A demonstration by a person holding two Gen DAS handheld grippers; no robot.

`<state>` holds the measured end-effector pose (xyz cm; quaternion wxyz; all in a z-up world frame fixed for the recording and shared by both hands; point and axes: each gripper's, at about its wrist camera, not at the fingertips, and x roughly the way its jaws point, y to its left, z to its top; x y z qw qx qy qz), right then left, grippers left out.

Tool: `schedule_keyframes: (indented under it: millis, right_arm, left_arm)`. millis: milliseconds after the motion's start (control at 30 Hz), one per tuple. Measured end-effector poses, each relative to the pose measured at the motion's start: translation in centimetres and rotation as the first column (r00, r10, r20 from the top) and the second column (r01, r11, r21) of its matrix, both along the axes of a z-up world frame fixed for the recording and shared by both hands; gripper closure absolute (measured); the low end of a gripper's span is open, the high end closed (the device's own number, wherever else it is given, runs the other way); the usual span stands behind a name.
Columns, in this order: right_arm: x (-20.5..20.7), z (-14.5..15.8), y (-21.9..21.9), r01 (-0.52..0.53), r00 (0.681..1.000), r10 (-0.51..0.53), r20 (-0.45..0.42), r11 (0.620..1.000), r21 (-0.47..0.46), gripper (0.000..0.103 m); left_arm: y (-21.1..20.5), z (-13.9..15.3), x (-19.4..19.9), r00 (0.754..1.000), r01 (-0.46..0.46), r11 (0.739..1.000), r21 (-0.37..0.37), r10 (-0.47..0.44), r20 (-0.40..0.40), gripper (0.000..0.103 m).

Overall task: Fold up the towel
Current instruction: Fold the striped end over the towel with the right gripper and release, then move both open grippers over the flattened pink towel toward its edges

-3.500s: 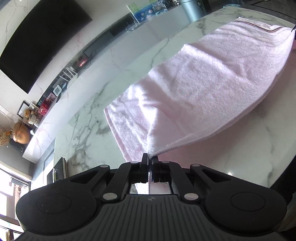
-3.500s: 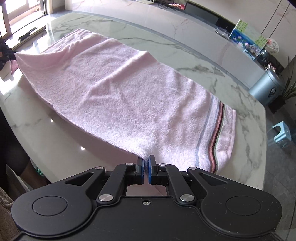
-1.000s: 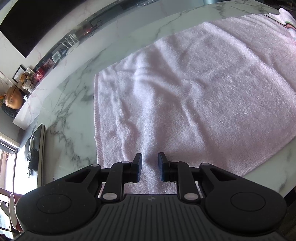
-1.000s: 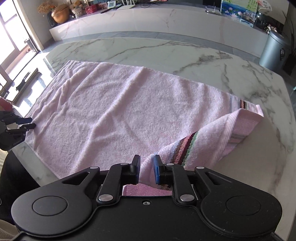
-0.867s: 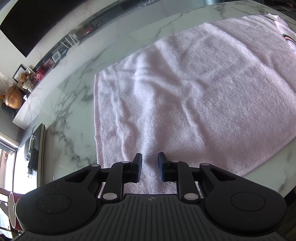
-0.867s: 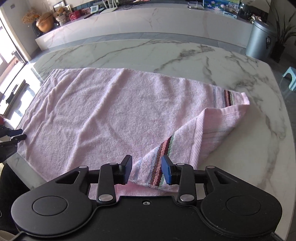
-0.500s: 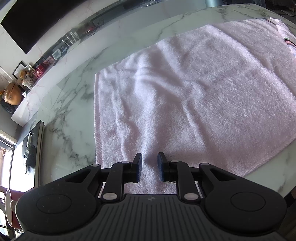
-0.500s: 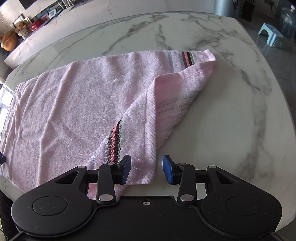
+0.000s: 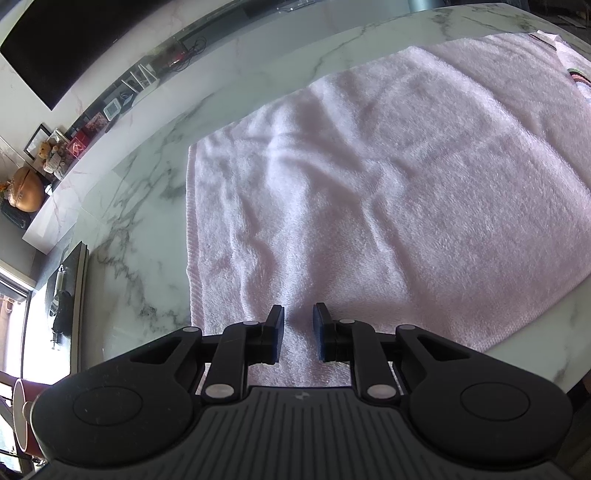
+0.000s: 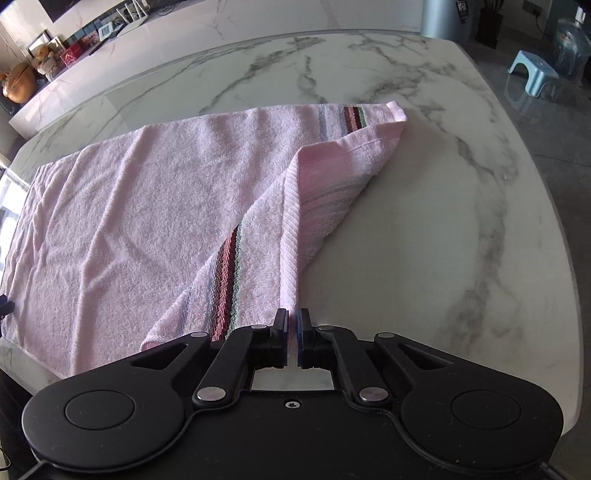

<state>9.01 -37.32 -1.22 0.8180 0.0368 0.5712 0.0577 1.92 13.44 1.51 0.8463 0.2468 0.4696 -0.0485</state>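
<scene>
A pink towel (image 9: 369, 192) with a dark striped band lies spread on the white marble table (image 9: 140, 206). In the right wrist view the towel (image 10: 140, 221) has its near right corner turned over, striped band (image 10: 225, 273) showing. My right gripper (image 10: 294, 325) is shut on the ribbed hem of that turned corner. My left gripper (image 9: 298, 325) is open, its jaws a small gap apart, just above the towel's near left end and holding nothing.
The table's right edge (image 10: 554, 229) drops to a grey floor with a blue step stool (image 10: 532, 74) and a grey bin (image 10: 443, 14). A long counter with ornaments (image 9: 55, 147) and a dark screen (image 9: 74, 40) stand behind the table.
My right gripper has closed from open onto the hem of the folded-over striped corner. My left gripper stays open in the same place above the towel.
</scene>
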Motion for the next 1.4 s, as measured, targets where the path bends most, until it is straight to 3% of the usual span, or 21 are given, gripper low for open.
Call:
schedule_keyframes:
  millis: [367, 633, 833, 1100, 1167, 1400]
  right_arm:
    - [-3.9, -0.2, -3.4, -0.004, 0.998, -0.005, -0.058, 0.986, -0.167, 0.099]
    - [-2.4, -0.8, -1.2, -0.054, 0.998, 0.051, -0.032, 0.992, -0.113, 0.095]
    - [-2.1, -2.7, 0.5, -0.112, 0.993, 0.105, -0.053, 0.981, -0.156, 0.095]
    - [-3.5, -2.9, -1.5, -0.082, 0.995, 0.073, -0.067, 0.984, -0.156, 0.095]
    - [-3.8, -2.9, -1.9, -0.073, 0.995, 0.063, -0.074, 0.986, -0.153, 0.095]
    - [-4.6, -2.4, -0.7, -0.133, 0.988, 0.114, -0.109, 0.972, -0.194, 0.095]
  left_arm:
    - [0.0, 0.0, 0.0, 1.000, 0.008, 1.000, 0.007, -0.008, -0.003, 0.088]
    - [-0.2, 0.0, 0.2, 1.000, 0.002, 1.000, 0.010, -0.002, -0.009, 0.088]
    - [-0.3, 0.1, 0.2, 1.000, -0.003, 1.000, 0.012, 0.004, -0.015, 0.088]
    - [0.7, 0.4, 1.0, 1.000, 0.010, 1.000, 0.014, -0.009, -0.017, 0.088]
    - [0.7, 0.3, 1.1, 1.000, 0.016, 1.000, 0.012, -0.016, -0.018, 0.094]
    - [1.0, 0.2, 1.2, 0.997, 0.060, 0.998, 0.020, -0.058, -0.057, 0.091]
